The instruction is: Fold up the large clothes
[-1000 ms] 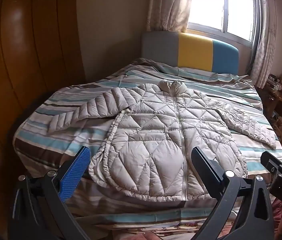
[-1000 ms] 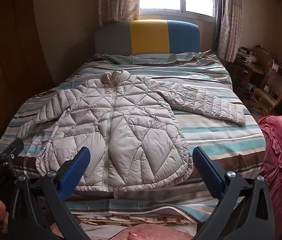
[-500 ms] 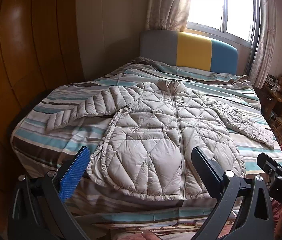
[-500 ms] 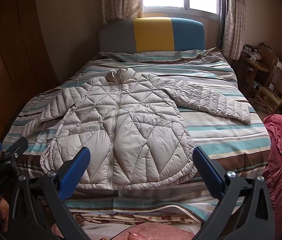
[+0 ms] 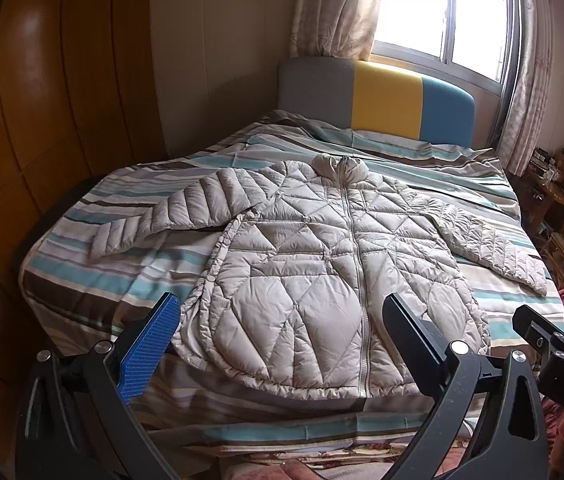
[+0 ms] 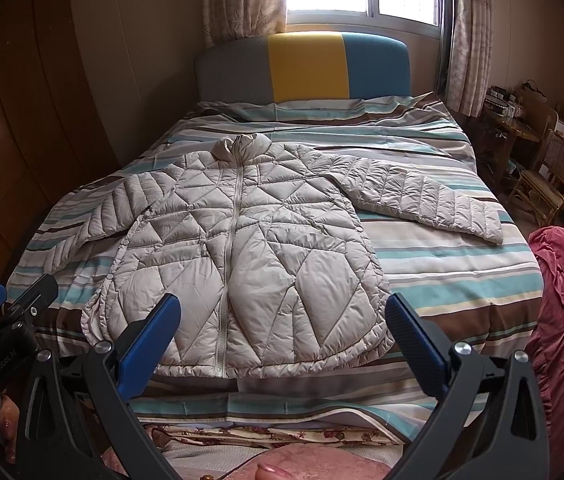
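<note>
A beige quilted puffer jacket [image 5: 322, 272] lies flat and zipped on the striped bed [image 5: 81, 280], collar toward the headboard, both sleeves spread out to the sides. It also shows in the right wrist view [image 6: 241, 256]. My left gripper [image 5: 279, 320] is open and empty, held above the foot of the bed near the jacket's hem. My right gripper [image 6: 282, 320] is open and empty, also above the hem. Each gripper shows at the edge of the other's view.
A grey, yellow and blue headboard [image 6: 302, 68] stands under the window. A wooden wardrobe [image 5: 21, 120] runs along the left. A wicker chair [image 6: 550, 176] and a cluttered table stand right of the bed. A red ruffled fabric [image 6: 562, 300] lies at the bed's right.
Both grippers have drawn back and risen slightly, so the jacket sits a little farther away in both views. The jacket has not moved. Both grippers stay open.
</note>
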